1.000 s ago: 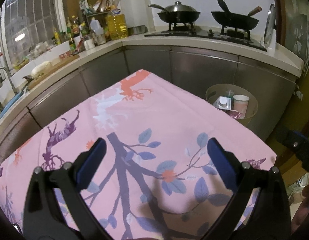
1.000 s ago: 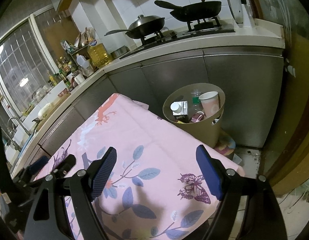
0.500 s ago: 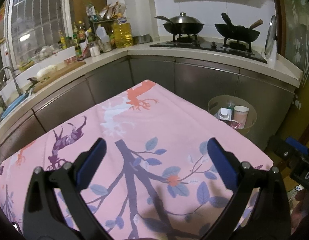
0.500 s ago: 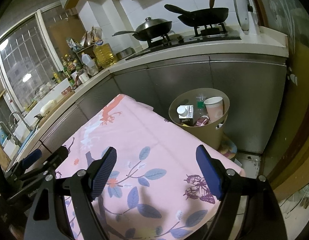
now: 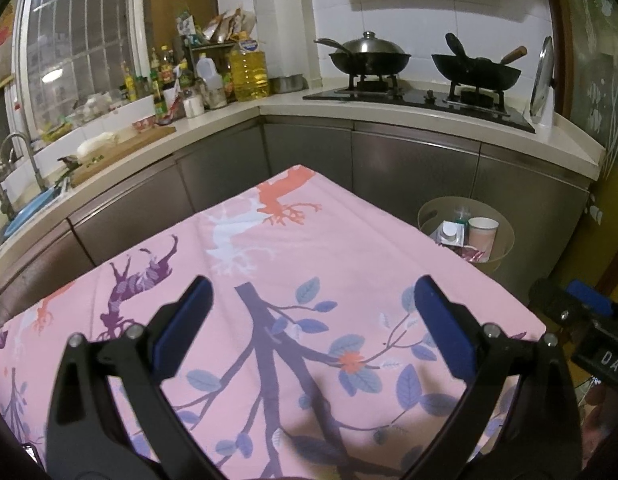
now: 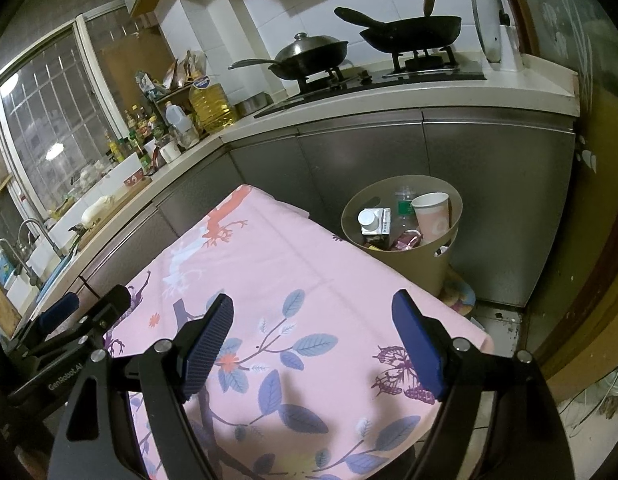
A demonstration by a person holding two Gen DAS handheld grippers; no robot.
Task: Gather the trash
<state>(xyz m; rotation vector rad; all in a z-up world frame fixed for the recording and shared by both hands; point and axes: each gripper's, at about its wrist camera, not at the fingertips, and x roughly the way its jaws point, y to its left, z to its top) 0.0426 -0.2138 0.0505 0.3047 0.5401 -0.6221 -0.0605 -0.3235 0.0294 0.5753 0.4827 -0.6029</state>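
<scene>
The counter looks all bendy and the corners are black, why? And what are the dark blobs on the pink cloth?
Both wrist views use a fisheye lens, which curves the counter and blackens the corners. Right wrist view: the blobs on the cloth are soft shadows, likely from the right hand-held gripper.

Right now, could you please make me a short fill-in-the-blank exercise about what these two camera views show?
1. The paper cup stands inside the ____, beside the milk carton.
2. The jaws of the left gripper and right gripper are both ____.
3. The table is covered by a ____ floral cloth.
4. The lidded wok sits on the ____.

Missing words: bin; open; pink; stove
</scene>
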